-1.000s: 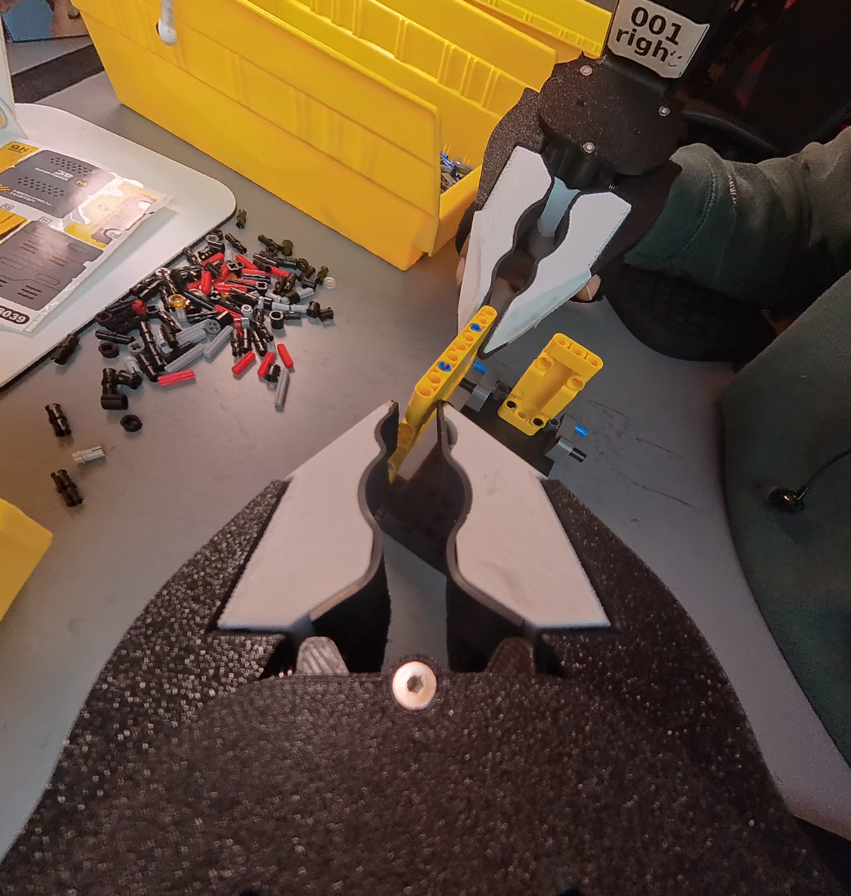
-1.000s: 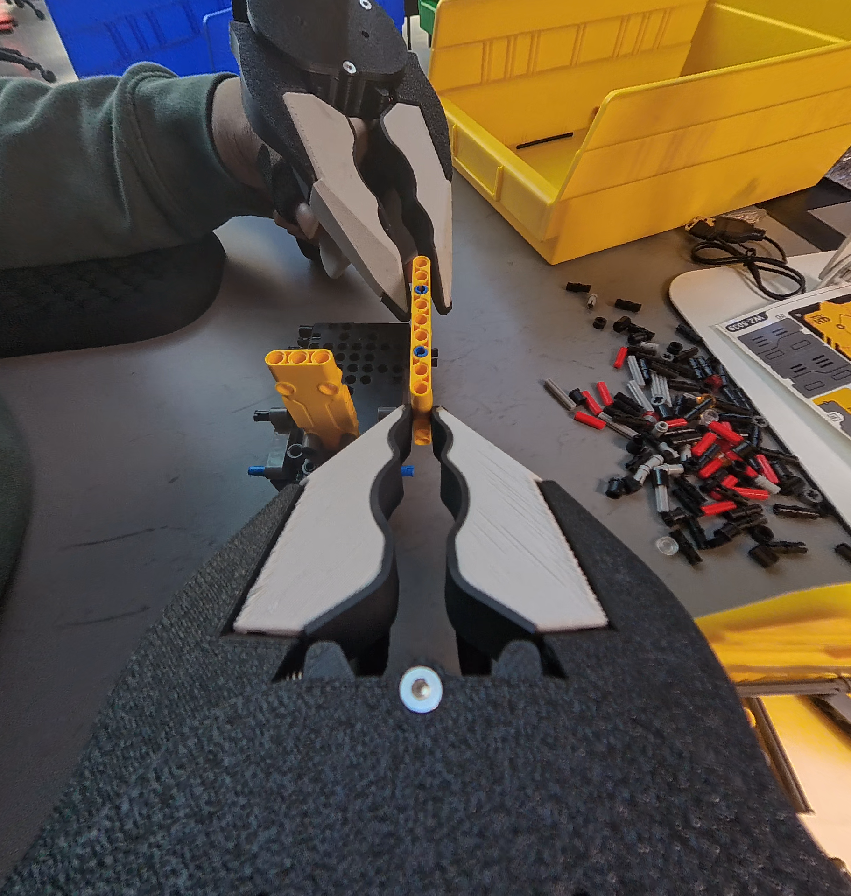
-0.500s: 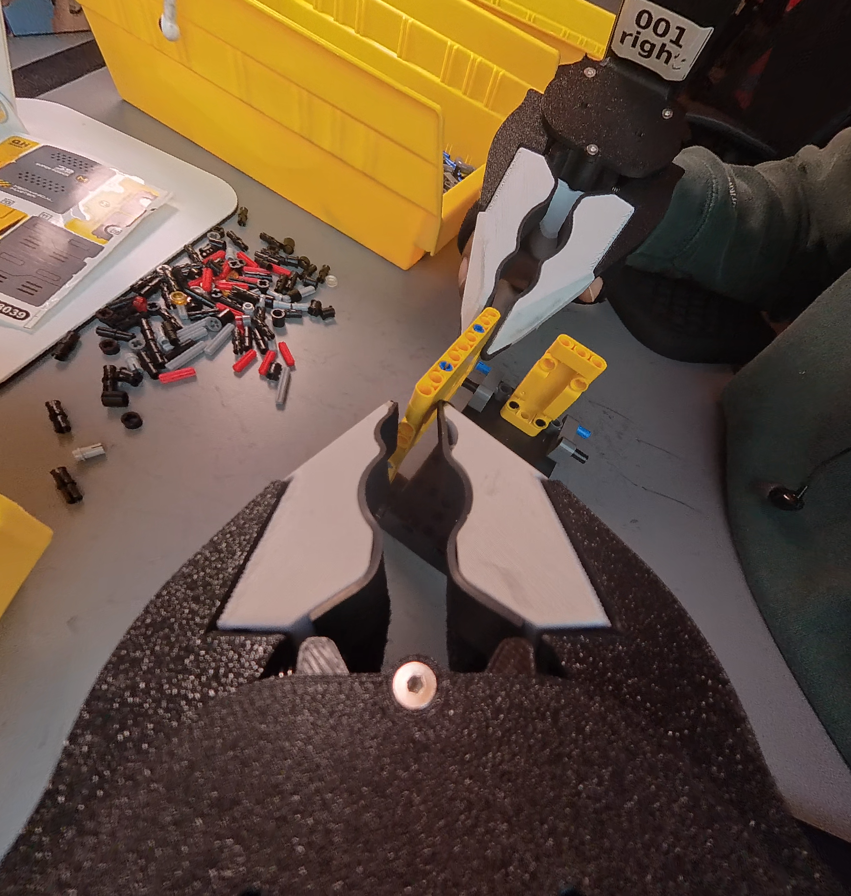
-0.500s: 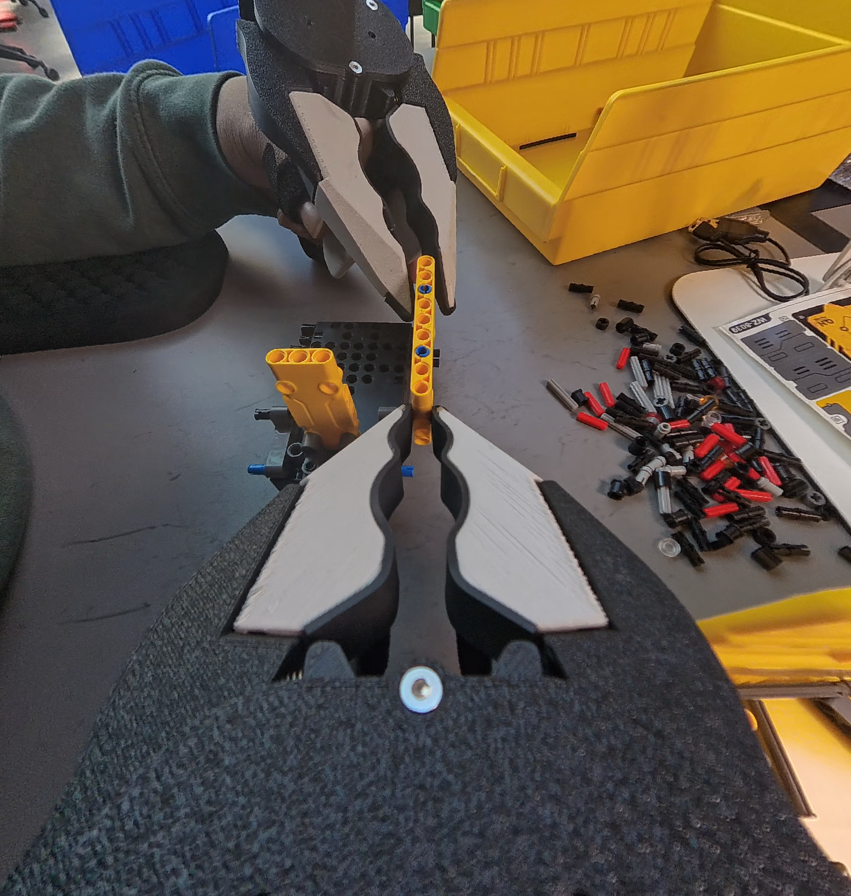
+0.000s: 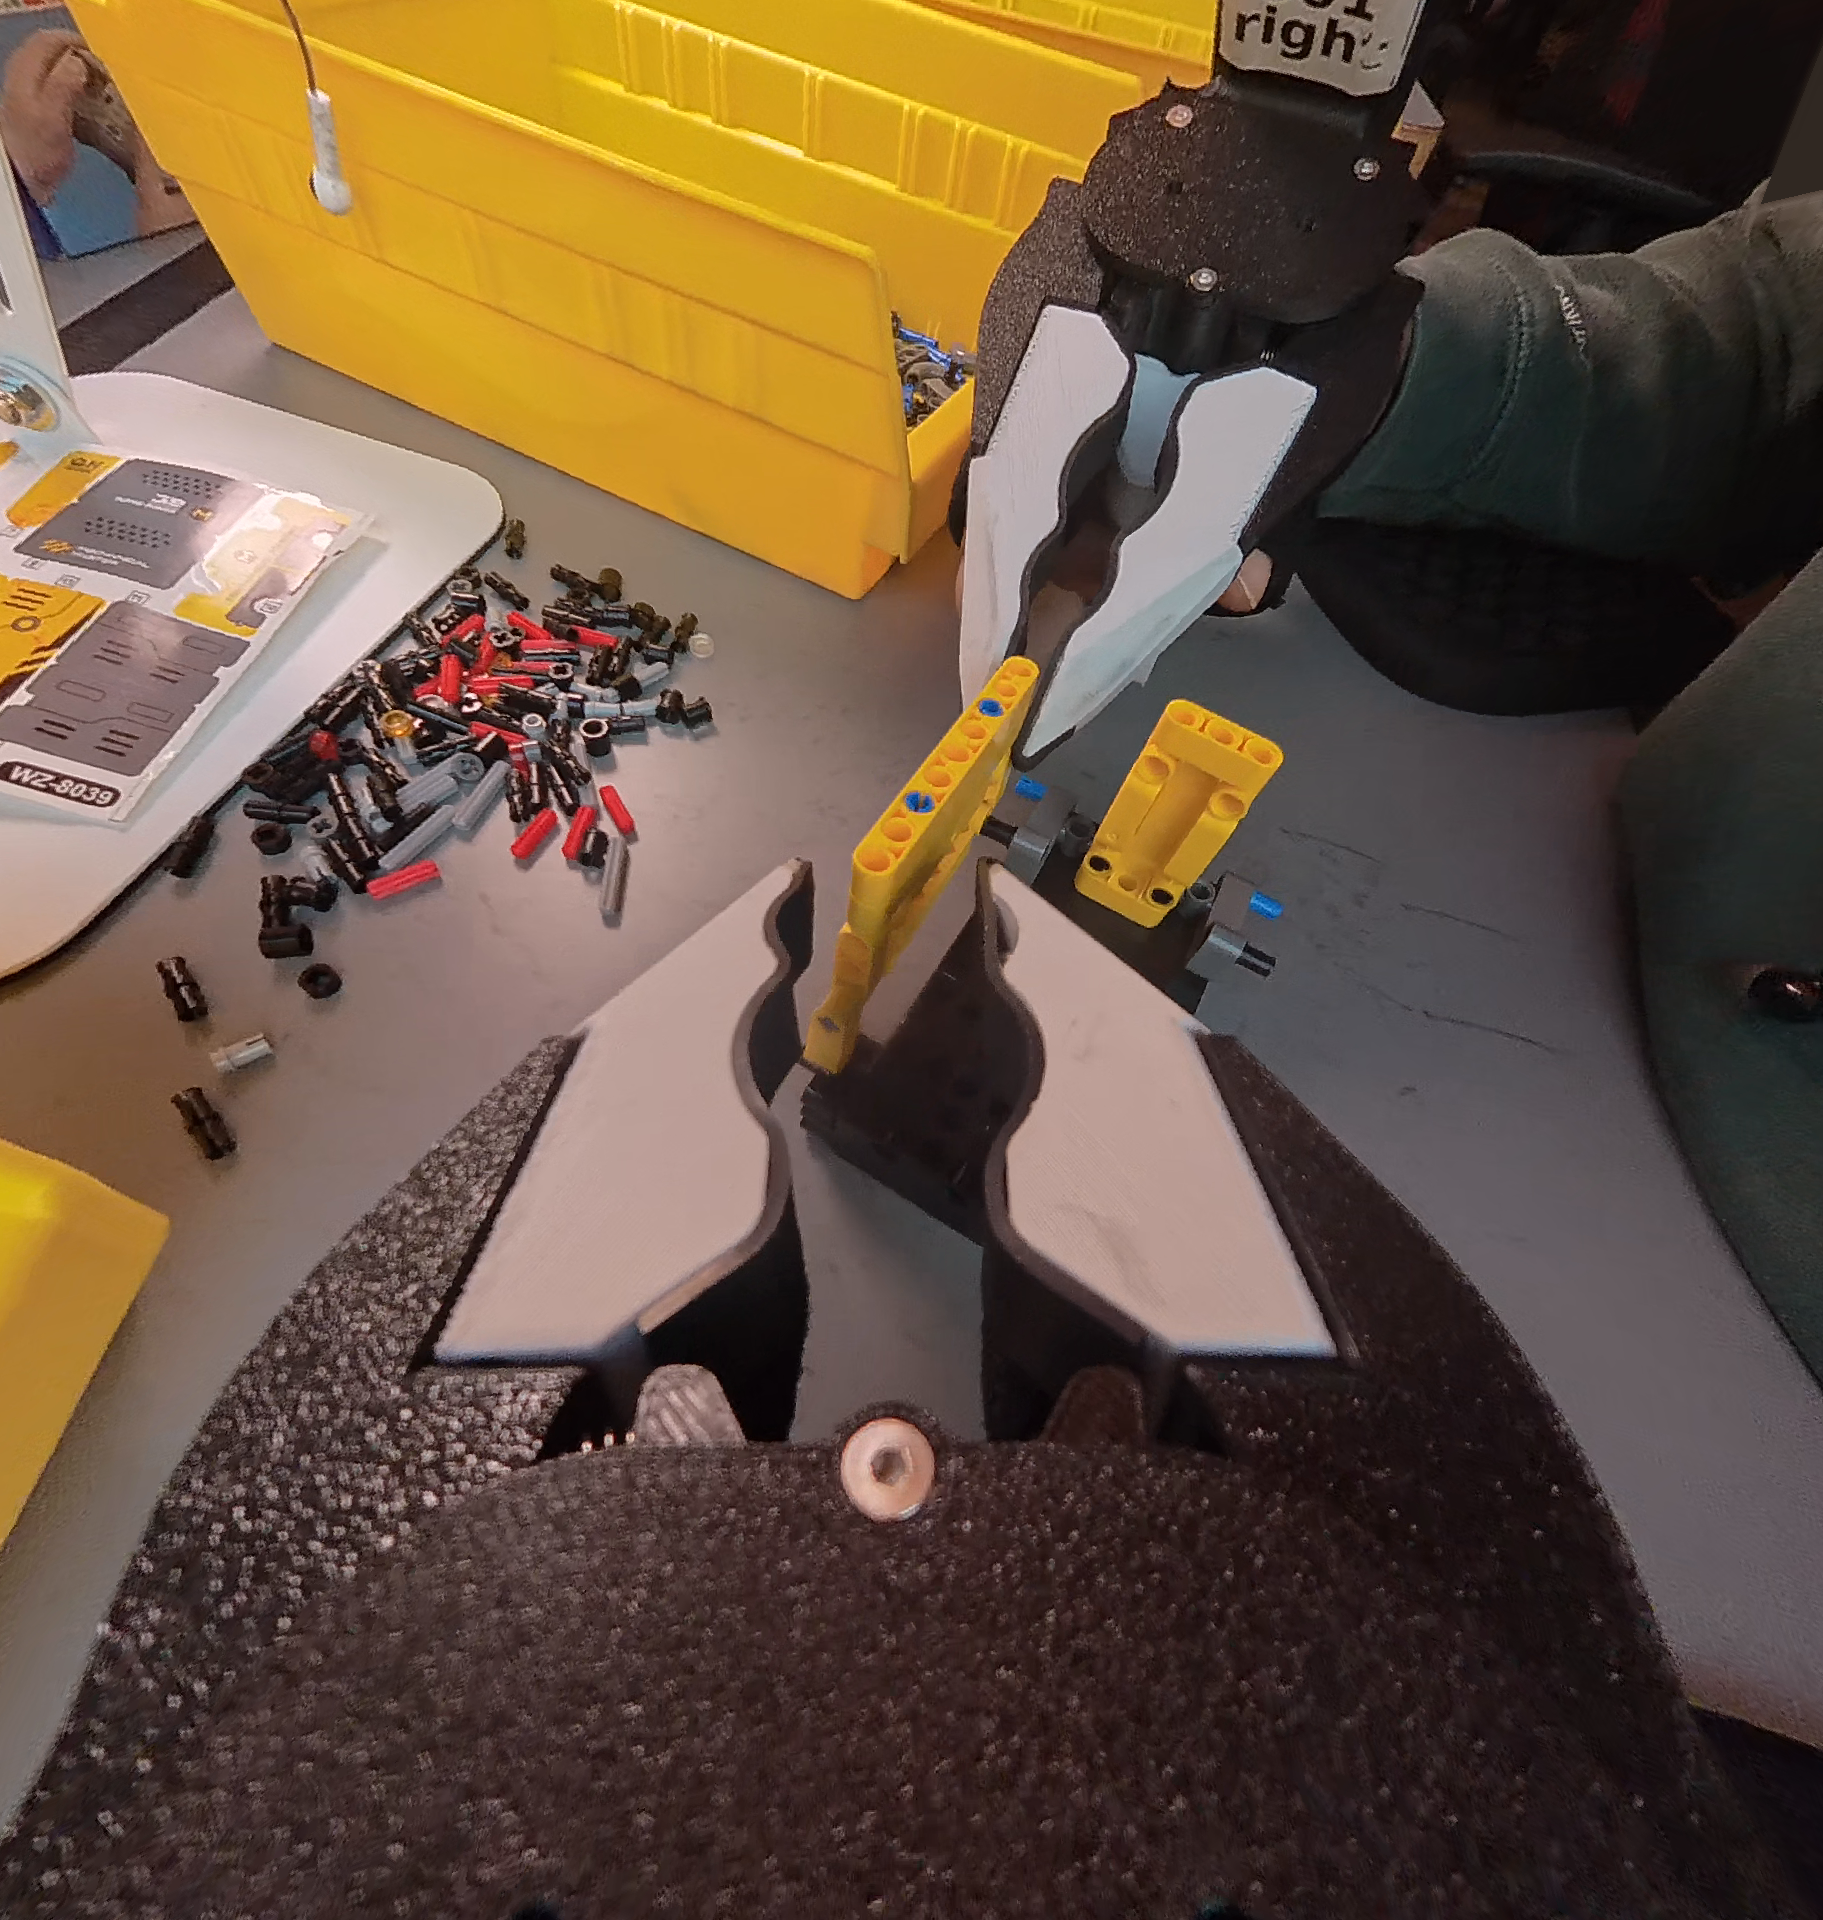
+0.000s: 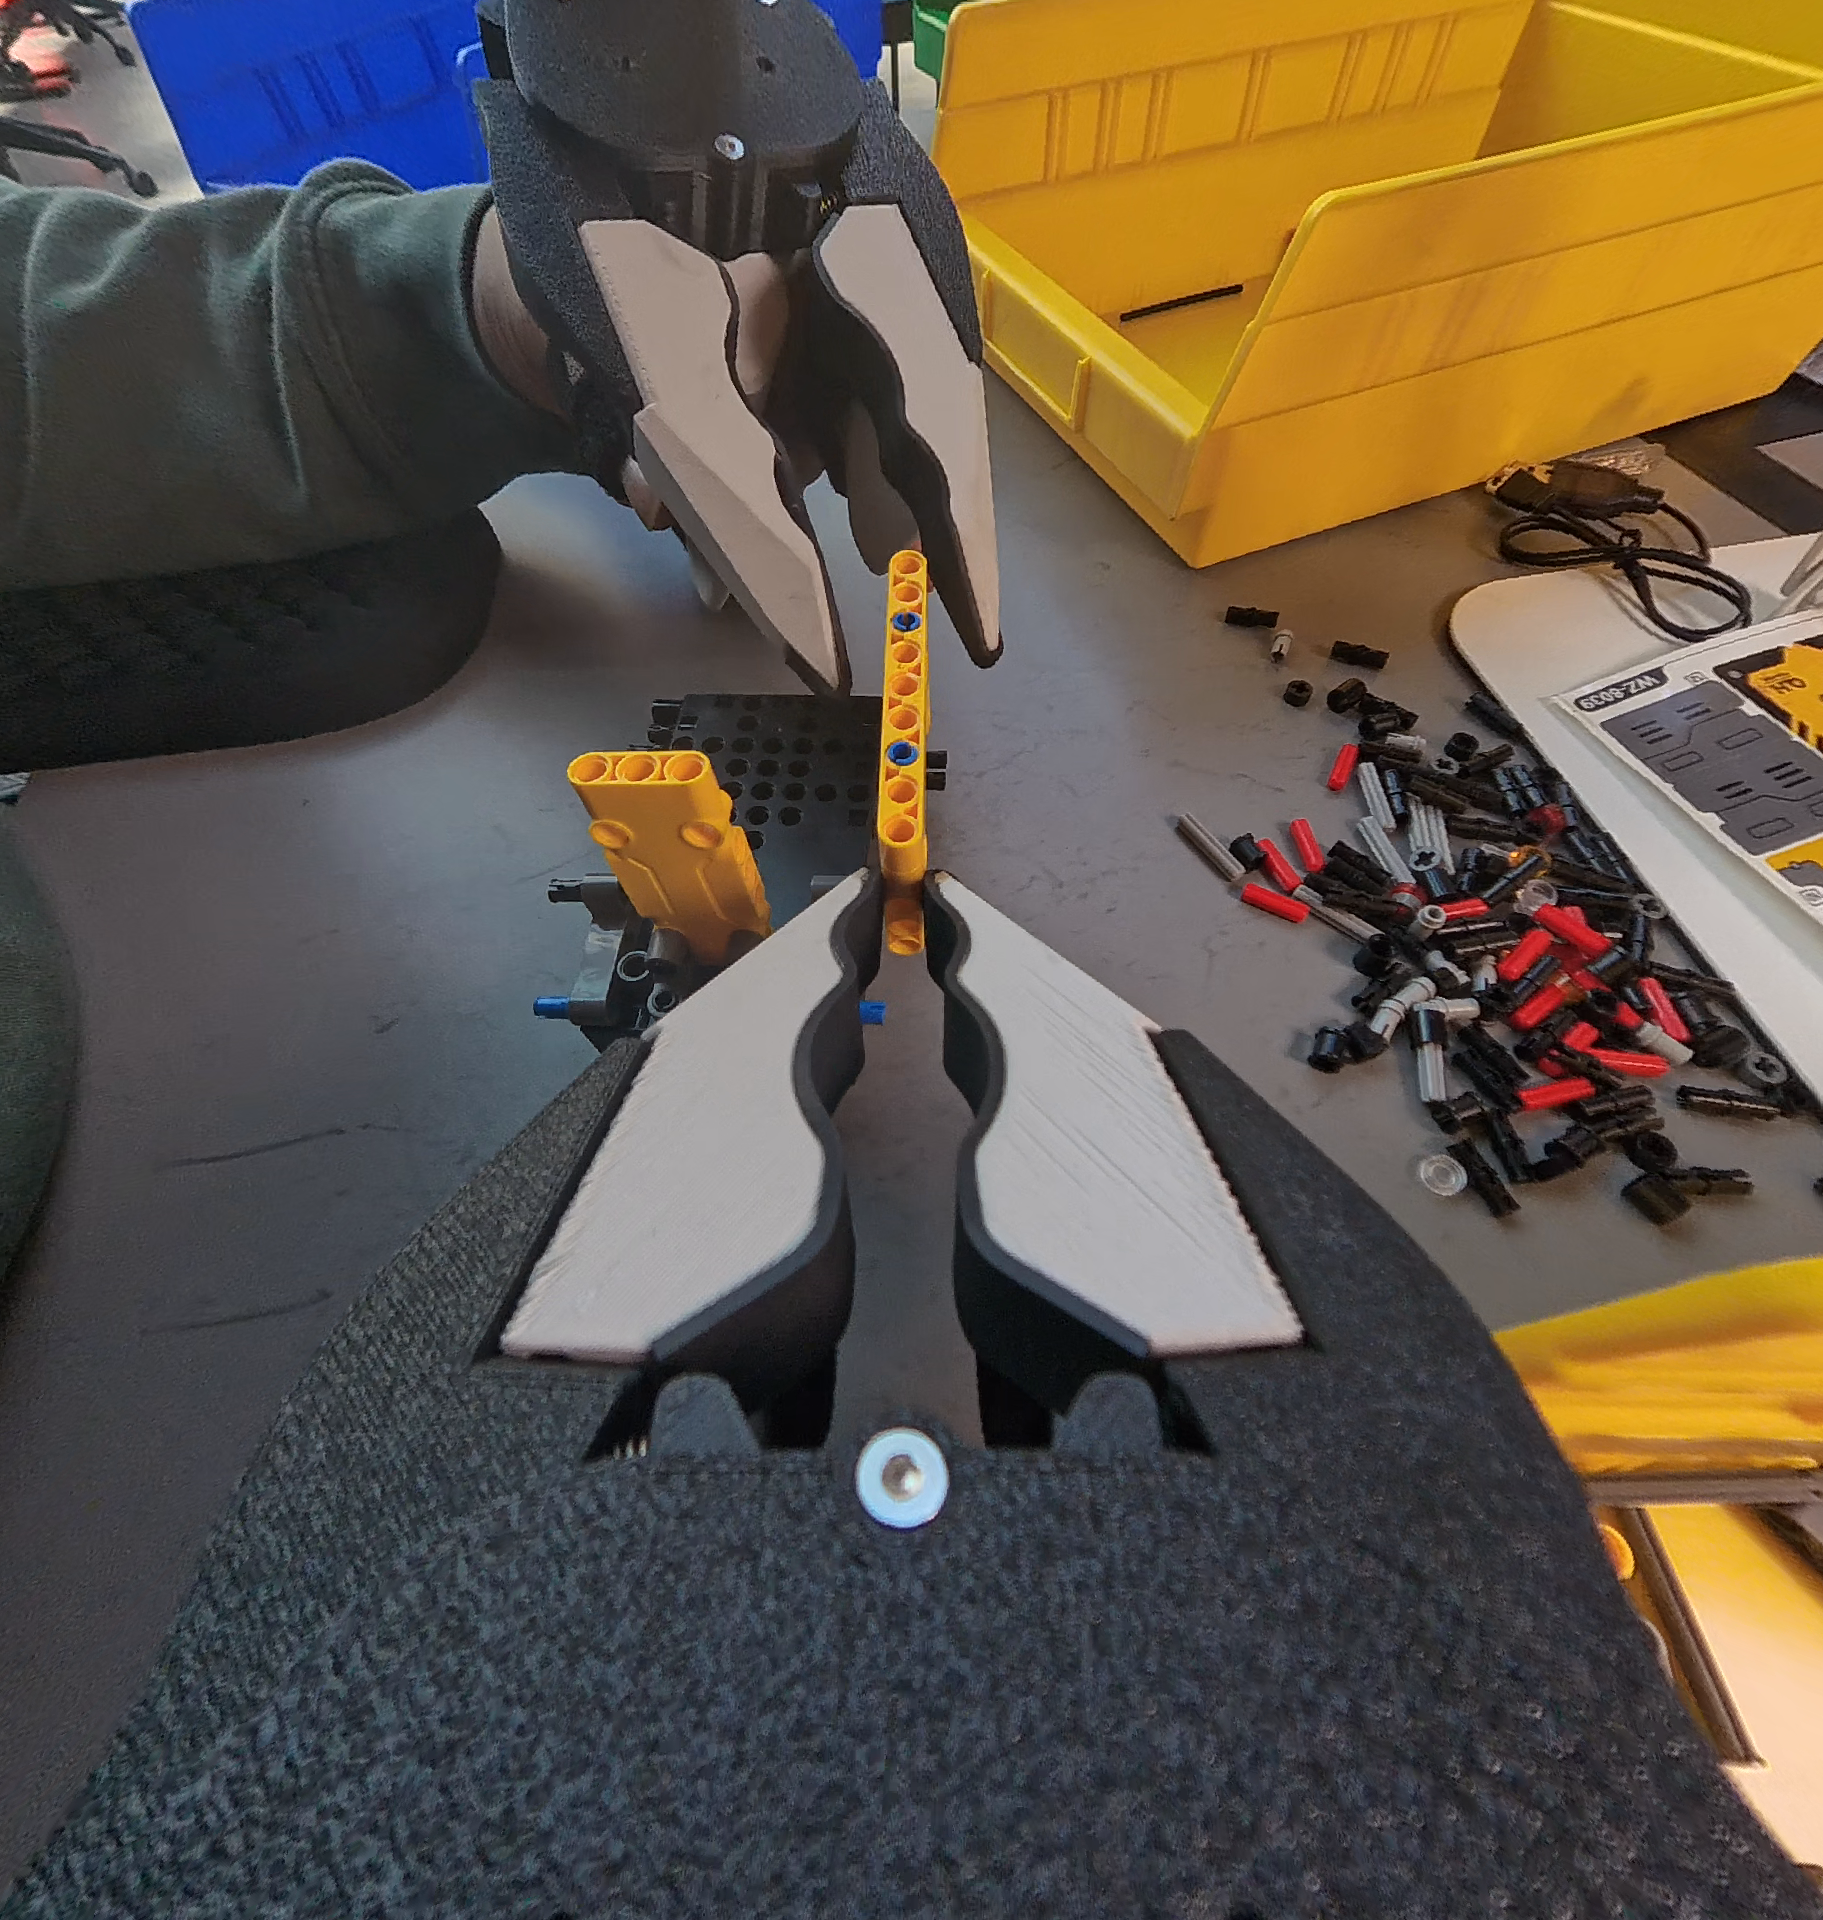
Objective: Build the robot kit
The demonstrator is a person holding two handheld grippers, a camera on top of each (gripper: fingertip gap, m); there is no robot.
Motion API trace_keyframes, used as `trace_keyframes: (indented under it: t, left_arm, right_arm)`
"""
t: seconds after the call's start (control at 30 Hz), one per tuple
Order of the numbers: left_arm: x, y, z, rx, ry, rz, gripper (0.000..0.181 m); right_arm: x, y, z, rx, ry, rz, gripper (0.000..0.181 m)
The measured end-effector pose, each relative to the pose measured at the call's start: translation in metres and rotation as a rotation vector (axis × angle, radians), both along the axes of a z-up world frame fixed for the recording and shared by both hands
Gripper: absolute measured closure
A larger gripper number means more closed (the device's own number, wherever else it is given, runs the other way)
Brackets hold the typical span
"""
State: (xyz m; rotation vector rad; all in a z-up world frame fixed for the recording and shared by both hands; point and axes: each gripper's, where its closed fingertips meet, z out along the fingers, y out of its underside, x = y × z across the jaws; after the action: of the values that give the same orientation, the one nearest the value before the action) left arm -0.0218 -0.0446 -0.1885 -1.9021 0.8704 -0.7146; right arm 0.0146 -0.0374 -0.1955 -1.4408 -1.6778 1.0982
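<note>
A long yellow beam with holes and blue pins [image 5: 928,821] stands tilted over a black perforated plate [image 5: 917,1091]. My left gripper [image 5: 894,878] is open, its fingers on either side of the beam's near end with gaps showing. My right gripper [image 6: 899,883] is shut on the other end of the beam [image 6: 905,727]. In the left wrist view the right gripper [image 5: 1011,707] pinches the beam's far tip. In the right wrist view the left gripper [image 6: 907,665] stands open around the beam's top. A yellow panel piece [image 6: 668,852] stands on the plate [image 6: 782,748].
A pile of small black, red and grey pins [image 5: 491,727] lies left of the plate. Yellow bins [image 5: 574,260] stand behind. A printed sheet [image 5: 107,623] lies on a white board. A cable [image 6: 1613,540] and green sleeves [image 6: 211,364] are nearby. One gripper's finger ends stand about 5 cm off the other's.
My left gripper has opened and let go of the yellow beam. My right gripper stays shut on it, and the beam has hardly moved.
</note>
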Motion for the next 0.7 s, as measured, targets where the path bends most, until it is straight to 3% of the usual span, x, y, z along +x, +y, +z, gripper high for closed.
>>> trace_keyframes:
  t: [0.17, 0.37, 0.63, 0.7]
  left_arm:
    - [0.008, -0.004, -0.002, 0.030, 0.038, -0.067, 0.151]
    - [0.011, 0.001, -0.008, 0.022, 0.073, -0.094, 0.166]
    - [0.013, -0.007, -0.009, -0.008, 0.056, -0.187, 0.172]
    - [0.014, -0.010, -0.009, -0.017, 0.049, -0.221, 0.173]
  right_arm:
    - [0.000, 0.000, -0.001, -0.005, -0.005, 0.001, 0.174]
    - [0.000, -0.001, -0.001, -0.001, -0.005, 0.006, 0.174]
    - [0.000, -0.004, -0.001, 0.001, -0.009, 0.026, 0.173]
    - [0.002, -0.009, -0.001, -0.004, -0.010, 0.061, 0.165]
